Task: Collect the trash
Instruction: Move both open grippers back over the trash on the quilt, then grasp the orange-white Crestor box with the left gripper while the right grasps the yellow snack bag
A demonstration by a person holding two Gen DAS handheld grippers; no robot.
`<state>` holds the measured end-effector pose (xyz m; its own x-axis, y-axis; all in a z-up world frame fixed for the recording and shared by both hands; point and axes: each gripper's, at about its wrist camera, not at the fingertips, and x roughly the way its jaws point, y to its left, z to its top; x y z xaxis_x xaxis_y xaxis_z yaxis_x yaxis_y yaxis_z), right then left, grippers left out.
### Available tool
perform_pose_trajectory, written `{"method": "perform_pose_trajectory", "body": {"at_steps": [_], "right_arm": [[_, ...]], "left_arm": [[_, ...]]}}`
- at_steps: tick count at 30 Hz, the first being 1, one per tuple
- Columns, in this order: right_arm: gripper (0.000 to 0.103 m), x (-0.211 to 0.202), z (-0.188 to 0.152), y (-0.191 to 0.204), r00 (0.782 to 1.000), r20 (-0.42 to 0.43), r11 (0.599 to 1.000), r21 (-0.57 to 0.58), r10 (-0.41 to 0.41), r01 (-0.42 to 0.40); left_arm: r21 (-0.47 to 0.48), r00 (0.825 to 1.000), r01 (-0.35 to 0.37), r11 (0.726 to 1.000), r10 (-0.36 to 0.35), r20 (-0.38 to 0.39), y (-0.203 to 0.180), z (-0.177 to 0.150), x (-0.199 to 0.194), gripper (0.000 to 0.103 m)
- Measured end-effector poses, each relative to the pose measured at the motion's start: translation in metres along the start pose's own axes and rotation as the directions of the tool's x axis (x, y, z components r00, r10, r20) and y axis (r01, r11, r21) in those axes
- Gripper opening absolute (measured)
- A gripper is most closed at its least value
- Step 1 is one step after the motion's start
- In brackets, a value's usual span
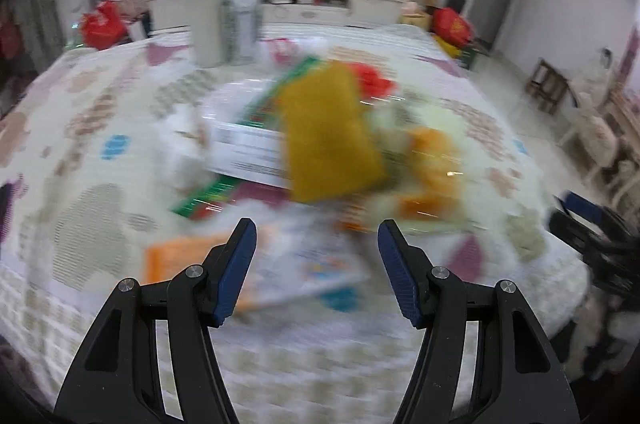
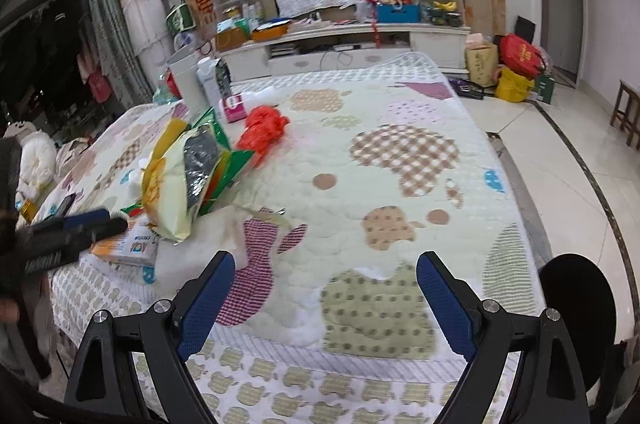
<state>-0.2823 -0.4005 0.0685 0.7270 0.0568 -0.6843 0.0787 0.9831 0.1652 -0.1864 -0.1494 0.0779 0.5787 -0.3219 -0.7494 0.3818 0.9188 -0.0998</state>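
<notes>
A heap of trash lies on the quilted cover [image 2: 384,183]: a yellow-cream bag [image 2: 172,183], green wrappers [image 2: 230,165], crumpled red plastic [image 2: 264,127] and an orange-and-white box [image 2: 128,244]. The left wrist view is blurred by motion; it shows the yellow bag [image 1: 328,135], the red plastic [image 1: 372,79], a white carton [image 1: 248,151] and the orange-and-white box [image 1: 192,264]. My left gripper [image 1: 317,228] hangs open over the near side of the heap, nothing between its fingers. My right gripper [image 2: 326,258] stands wide open over bare quilt, to the right of the heap.
Tall white containers [image 2: 188,83] and a pink box [image 2: 234,107] stand at the far side of the cover. A black round seat [image 2: 576,300] sits at the near right corner. Tiled floor [image 2: 560,163] runs along the right, with a wooden stool [image 2: 628,111].
</notes>
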Motion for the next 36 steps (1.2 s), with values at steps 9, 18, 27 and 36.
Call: {"method": "perform_pose_trajectory", "body": {"at_steps": [9,18,27,36], "right_arm": [[0.091,0.013,0.005,0.026,0.996,-0.028,0.996,-0.022,0.090,-0.091],[0.091,0.021,0.004,0.043,0.993,-0.045,0.993,-0.050,0.108,-0.110],[0.091,0.018,0.007,0.044,0.992,-0.034,0.992,-0.038,0.119,-0.121],[0.092,0.022,0.026,0.059,0.986,-0.018,0.984,-0.058,0.166,-0.167]], "left_arm": [[-0.096,0.983,-0.155,0.983,0.144,-0.115,0.085,0.000,0.044,0.062],[-0.091,0.979,0.003,0.996,-0.021,-0.202,0.075,-0.040,0.021,0.062],[-0.110,0.961,0.218,0.970,-0.233,-0.151,0.043,-0.047,-0.028,0.064],[0.011,0.966,0.156,0.988,-0.150,-0.209,0.001,-0.053,0.003,0.067]]}}
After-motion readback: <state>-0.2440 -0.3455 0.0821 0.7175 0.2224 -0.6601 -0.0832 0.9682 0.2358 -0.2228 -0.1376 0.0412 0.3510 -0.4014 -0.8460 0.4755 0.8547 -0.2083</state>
